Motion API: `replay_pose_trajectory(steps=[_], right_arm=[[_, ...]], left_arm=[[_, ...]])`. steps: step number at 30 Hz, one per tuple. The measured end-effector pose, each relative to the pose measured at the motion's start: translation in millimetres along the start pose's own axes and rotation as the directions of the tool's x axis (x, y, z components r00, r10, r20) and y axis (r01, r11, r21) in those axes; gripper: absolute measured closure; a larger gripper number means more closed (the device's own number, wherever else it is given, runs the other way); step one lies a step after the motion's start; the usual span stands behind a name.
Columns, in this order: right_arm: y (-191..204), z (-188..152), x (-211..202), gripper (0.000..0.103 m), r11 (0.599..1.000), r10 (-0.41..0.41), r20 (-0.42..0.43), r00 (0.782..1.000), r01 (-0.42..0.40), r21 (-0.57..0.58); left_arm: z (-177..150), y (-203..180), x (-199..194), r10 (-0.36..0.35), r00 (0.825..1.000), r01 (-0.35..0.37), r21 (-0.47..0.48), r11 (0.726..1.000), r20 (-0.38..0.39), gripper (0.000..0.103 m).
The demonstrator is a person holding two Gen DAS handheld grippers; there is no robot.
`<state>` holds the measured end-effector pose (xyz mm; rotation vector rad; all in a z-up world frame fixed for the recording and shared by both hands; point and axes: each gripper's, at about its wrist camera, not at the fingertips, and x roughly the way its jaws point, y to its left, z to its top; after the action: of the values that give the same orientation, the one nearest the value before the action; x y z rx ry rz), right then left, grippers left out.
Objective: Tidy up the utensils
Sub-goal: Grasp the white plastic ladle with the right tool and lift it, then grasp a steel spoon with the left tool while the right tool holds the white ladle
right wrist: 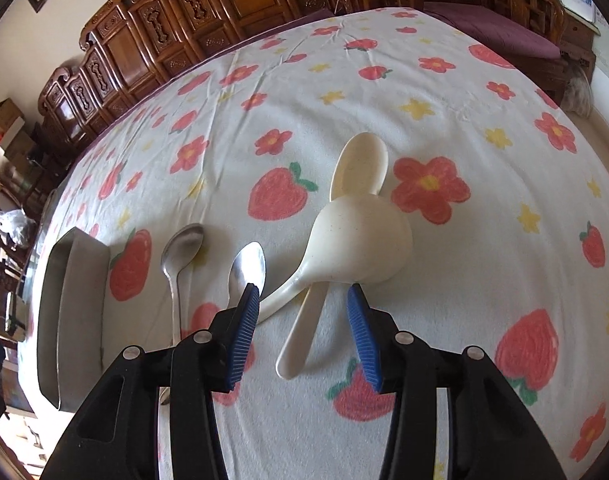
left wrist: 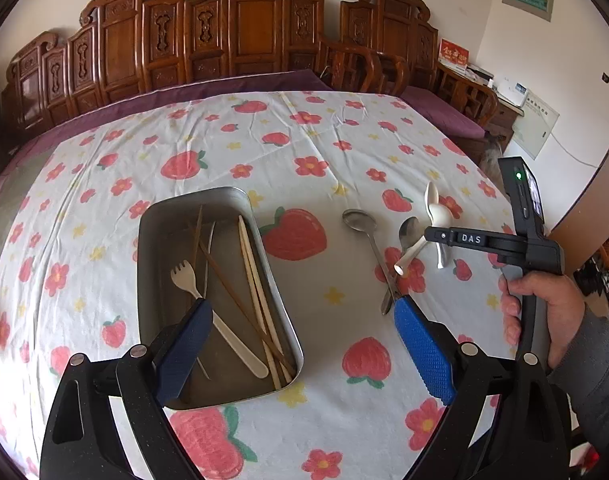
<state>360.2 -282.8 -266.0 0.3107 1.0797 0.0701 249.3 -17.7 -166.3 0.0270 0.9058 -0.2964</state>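
Observation:
A metal tray (left wrist: 160, 240) holds a cream fork (left wrist: 220, 322), brown chopsticks (left wrist: 228, 292) and pale chopsticks (left wrist: 253, 272). My left gripper (left wrist: 303, 303) hangs open over the tray's near right corner with nothing between its fingers. To the right lie two metal spoons (left wrist: 358, 220) (left wrist: 408, 232) and two crossed cream spoons (left wrist: 436, 210). In the right wrist view, one cream spoon (right wrist: 360, 168) lies bowl up and the other (right wrist: 364, 240) rests bowl down across it. My right gripper (right wrist: 303, 291) stands open just over their handles, which lie between its pads untouched. The tray (right wrist: 72, 300) sits at the left there.
A strawberry-and-flower cloth (left wrist: 304, 152) covers the round table. Carved wooden seats (left wrist: 240, 28) with purple cushions ring the far side. A hand (left wrist: 544, 312) holds the right gripper's handle at the table's right edge. Metal spoons (right wrist: 184, 240) (right wrist: 248, 264) lie left of the right gripper.

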Motion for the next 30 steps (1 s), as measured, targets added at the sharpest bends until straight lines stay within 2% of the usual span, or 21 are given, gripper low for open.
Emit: replay_pose_trajectory(steps=[7, 12, 15, 16, 17, 20, 25, 30], right_arm=[[1.2, 14.2, 8.1, 0.055, 0.997, -0.058, 0.014, 0.998, 0.057, 0.047], [10.1, 20.8, 15.7, 0.056, 0.987, -0.16, 0.026, 0.987, 0.16, -0.007], [10.7, 20.7, 16.4, 0.067, 0.978, -0.206, 0.025, 0.978, 0.206, -0.034], [10.1, 20.3, 15.7, 0.076, 0.973, -0.224, 0.025, 0.974, 0.225, -0.045], [7.5, 20.0, 15.0, 0.082, 0.973, -0.225, 0.021, 0.974, 0.226, -0.042], [-0.9, 15.9, 9.4, 0.091, 0.978, -0.205, 0.01, 0.979, 0.205, -0.031], [-8.0, 1.6, -8.3, 0.097, 0.989, -0.147, 0.007, 0.989, 0.147, -0.025], [-8.7, -9.3, -24.7, 0.098, 0.996, -0.091, 0.005, 0.996, 0.091, -0.022]], left_arm=[[-1.9, -2.4, 1.8, -0.008, 1.0, 0.008, 0.0, 1.0, -0.005, 0.014], [-3.1, -3.7, 0.8, -0.01, 1.0, 0.01, 0.004, 1.0, -0.006, 0.014], [-3.4, -3.6, 0.2, -0.01, 1.0, 0.01, 0.003, 1.0, -0.006, 0.014], [-3.8, -3.5, -0.3, -0.011, 1.0, 0.011, 0.001, 1.0, -0.006, 0.014], [-3.5, -3.2, -0.4, -0.012, 1.0, 0.012, 0.0, 1.0, -0.006, 0.014], [-3.9, -3.8, -1.1, -0.013, 1.0, 0.013, 0.001, 1.0, -0.006, 0.014], [-4.5, -5.9, -1.5, -0.018, 1.0, 0.018, 0.004, 1.0, -0.007, 0.014], [-4.8, -12.8, -0.1, -0.022, 1.0, 0.023, 0.014, 1.0, -0.011, 0.014]])
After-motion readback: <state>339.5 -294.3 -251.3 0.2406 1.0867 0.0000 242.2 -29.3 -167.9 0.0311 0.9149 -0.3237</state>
